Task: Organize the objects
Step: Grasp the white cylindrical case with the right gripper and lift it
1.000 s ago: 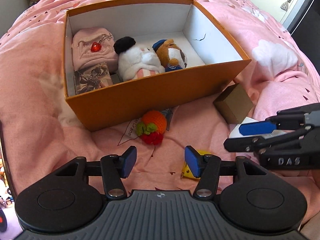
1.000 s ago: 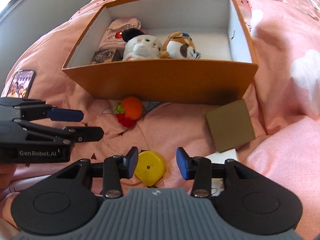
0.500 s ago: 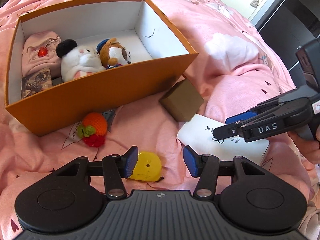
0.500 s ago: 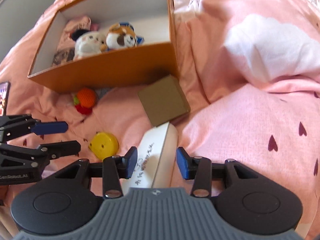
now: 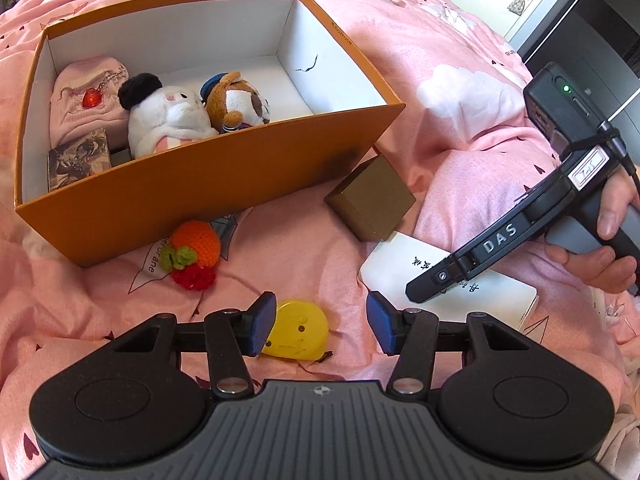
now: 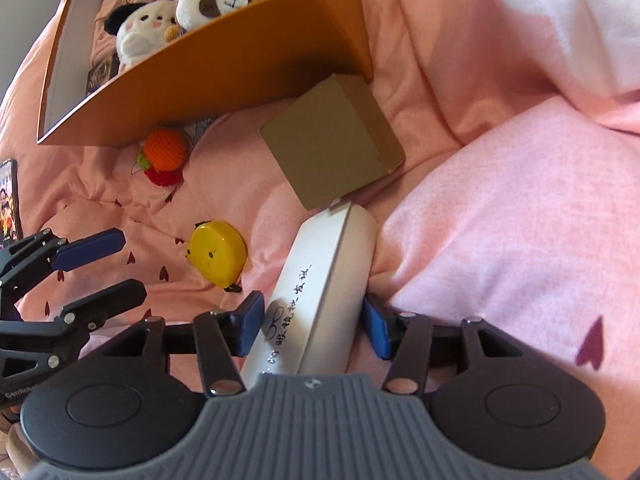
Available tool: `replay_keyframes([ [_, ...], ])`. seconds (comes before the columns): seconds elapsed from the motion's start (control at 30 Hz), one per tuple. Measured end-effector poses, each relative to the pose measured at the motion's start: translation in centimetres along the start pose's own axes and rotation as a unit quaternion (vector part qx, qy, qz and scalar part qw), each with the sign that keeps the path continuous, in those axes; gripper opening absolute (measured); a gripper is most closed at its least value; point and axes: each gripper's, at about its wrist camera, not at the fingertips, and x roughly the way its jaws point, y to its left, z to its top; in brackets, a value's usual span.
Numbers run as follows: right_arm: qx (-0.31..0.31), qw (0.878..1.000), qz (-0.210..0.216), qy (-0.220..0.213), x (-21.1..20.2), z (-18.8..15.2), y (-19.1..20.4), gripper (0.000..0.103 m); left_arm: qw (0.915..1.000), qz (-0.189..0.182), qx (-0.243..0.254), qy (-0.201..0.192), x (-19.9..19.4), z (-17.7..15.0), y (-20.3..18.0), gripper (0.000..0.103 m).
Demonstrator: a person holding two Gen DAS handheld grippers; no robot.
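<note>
My left gripper (image 5: pixel 320 328) stands open just above a flat yellow tape measure (image 5: pixel 300 332), which lies partly under its left pad on the pink bedspread. My right gripper (image 6: pixel 314 330) points down and straddles a long white box with black writing (image 6: pixel 320 280). Its jaws are opening, and the box lies between them with a small gap at each pad. In the left wrist view the right gripper (image 5: pixel 424 284), held by a hand, hangs over that white box (image 5: pixel 492 300). The left gripper (image 6: pixel 120 266) shows open beside the tape measure (image 6: pixel 216 254).
An open orange box (image 5: pixel 200 184) holds a white plush (image 5: pixel 168 116), a brown plush (image 5: pixel 236 100), a pink pouch (image 5: pixel 88 96) and a small picture card. In front lie a crocheted orange fruit (image 5: pixel 196 244) and a brown cardboard box (image 5: pixel 372 196). A phone (image 6: pixel 8 204) lies far left.
The right gripper swung from the tape measure over to the white box, came down around it, and its jaws widened. The left gripper shifted right onto the tape measure, then held still.
</note>
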Motion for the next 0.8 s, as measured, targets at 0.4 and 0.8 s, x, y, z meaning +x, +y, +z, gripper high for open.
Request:
replay_keyframes([
  [0.4,-0.030,0.999,0.004,-0.026,-2.7,-1.7,1.6,0.040,0.9998,0.001,-0.016,-0.009,-0.1,0.6,0.5,0.059],
  [0.8,-0.015,0.990,-0.009,-0.138,-10.2,-2.7,-0.2,0.033,0.9995,-0.021,0.003,-0.022,0.6,2.9,-1.2,0.057],
])
